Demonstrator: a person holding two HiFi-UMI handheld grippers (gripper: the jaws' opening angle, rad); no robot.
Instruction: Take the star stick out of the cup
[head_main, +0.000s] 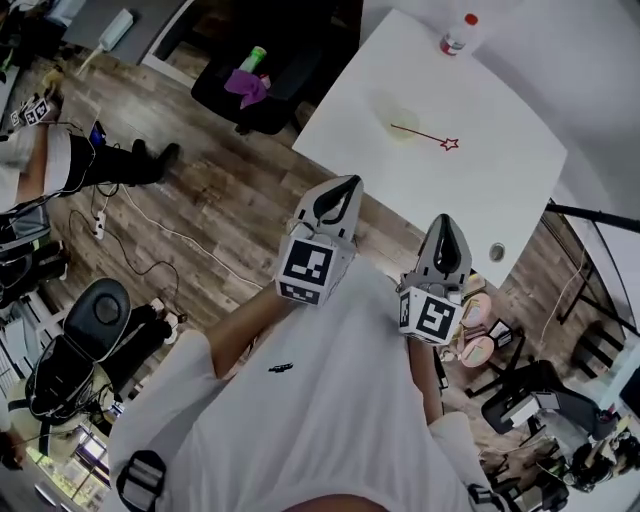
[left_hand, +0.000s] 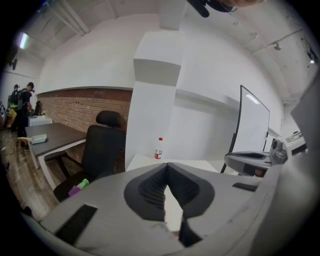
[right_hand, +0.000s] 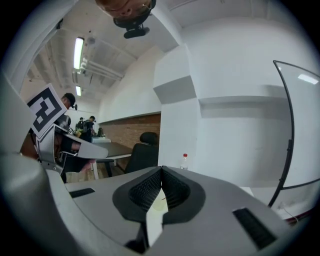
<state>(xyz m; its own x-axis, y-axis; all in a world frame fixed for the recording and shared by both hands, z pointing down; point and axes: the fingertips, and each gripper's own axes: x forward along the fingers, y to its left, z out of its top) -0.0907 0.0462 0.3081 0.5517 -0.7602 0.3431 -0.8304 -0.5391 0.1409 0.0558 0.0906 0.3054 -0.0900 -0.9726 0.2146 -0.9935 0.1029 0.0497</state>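
A thin star stick with a red outlined star at its end lies slanted on the white table. Its other end rests in a pale, see-through cup. My left gripper and right gripper are held near the person's chest, short of the table's near edge and well back from the cup. Both are shut with nothing between the jaws. In the left gripper view, the left gripper has its jaw tips touching. In the right gripper view, the right gripper is likewise shut, and the cup shows faintly behind its jaws.
A small bottle with a red cap stands at the table's far edge. A black office chair holding a green and purple item sits left of the table. The table has a round grommet near its right corner. Cables cross the wooden floor.
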